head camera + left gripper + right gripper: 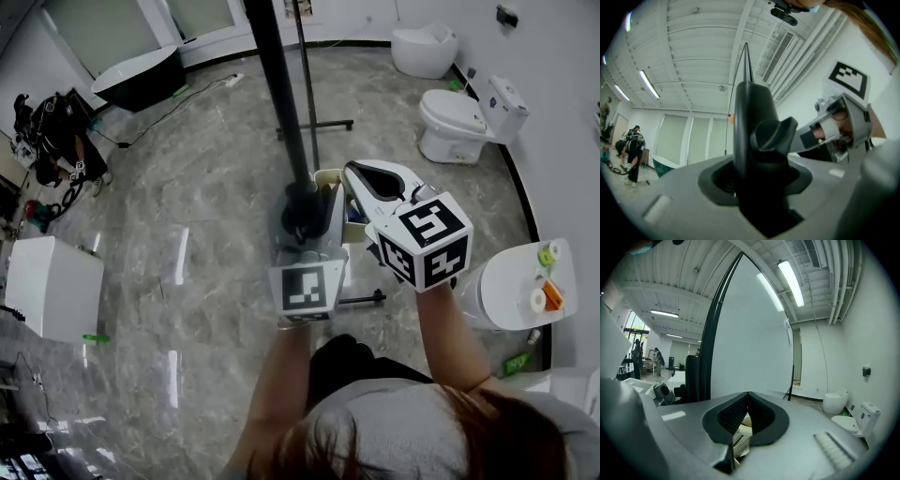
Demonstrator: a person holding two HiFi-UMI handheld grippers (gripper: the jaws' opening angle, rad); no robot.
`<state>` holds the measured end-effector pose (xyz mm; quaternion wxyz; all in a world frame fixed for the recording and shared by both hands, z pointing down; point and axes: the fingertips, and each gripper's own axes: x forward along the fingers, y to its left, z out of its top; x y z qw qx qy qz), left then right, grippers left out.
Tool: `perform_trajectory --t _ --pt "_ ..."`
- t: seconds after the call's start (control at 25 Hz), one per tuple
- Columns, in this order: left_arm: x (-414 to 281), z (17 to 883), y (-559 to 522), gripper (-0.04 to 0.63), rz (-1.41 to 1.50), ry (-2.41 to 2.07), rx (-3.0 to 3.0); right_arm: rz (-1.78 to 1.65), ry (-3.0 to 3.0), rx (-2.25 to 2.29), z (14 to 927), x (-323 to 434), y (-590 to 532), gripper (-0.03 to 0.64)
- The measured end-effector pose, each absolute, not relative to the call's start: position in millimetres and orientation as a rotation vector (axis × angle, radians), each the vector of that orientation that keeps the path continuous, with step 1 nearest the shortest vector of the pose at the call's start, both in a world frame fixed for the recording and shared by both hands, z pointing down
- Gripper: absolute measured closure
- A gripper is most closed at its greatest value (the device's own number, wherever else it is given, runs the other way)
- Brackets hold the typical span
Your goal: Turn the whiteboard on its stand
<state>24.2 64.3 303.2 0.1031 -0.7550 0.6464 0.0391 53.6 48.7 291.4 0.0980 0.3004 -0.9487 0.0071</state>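
Note:
From the head view the whiteboard shows edge-on as a black post [277, 94] running from the top of the picture down to my left gripper [302, 223]. That gripper is shut on the post where a black knob [771, 136] sticks out, and the post [747, 122] fills the gap between its jaws. In the right gripper view the board's white face [750, 329] stands close ahead, with its black frame edge [715, 319] on the left. My right gripper [354, 171] is just right of the post, shut with nothing between its pads [746, 397].
A beige box [328, 180] lies on the marble floor under the grippers. Two toilets [455, 117] [424, 47] stand at the upper right, a round white table [516, 286] at right, a black bathtub [141, 75] at upper left, and a white cabinet [52, 286] at left. A thin tripod [314, 122] stands behind the board.

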Motion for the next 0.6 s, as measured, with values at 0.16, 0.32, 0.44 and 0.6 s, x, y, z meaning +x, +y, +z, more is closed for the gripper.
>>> perform_trajectory --t 0.16,0.32,0.44,0.6 --pt "21.3 302.4 80.1 0.385 0.12 1.897 -2.232 -0.002 -2.78 0.892 289.9 48.0 67.3 0.614" --pt "17.2 299.6 96.0 0.385 0.121 1.903 -2.227 -0.07 -2.712 0.97 282.4 46.4 83.8 0.614" --pt "23.6 299.7 110.5 0.38 0.135 1.89 -2.24 -0.072 -2.654 1.043 282.6 54.6 100.3 0.614" --pt "27.8 299.0 139.2 0.373 0.167 1.861 -2.276 -0.103 -2.56 1.134 283.7 56.8 131.7 0.614"
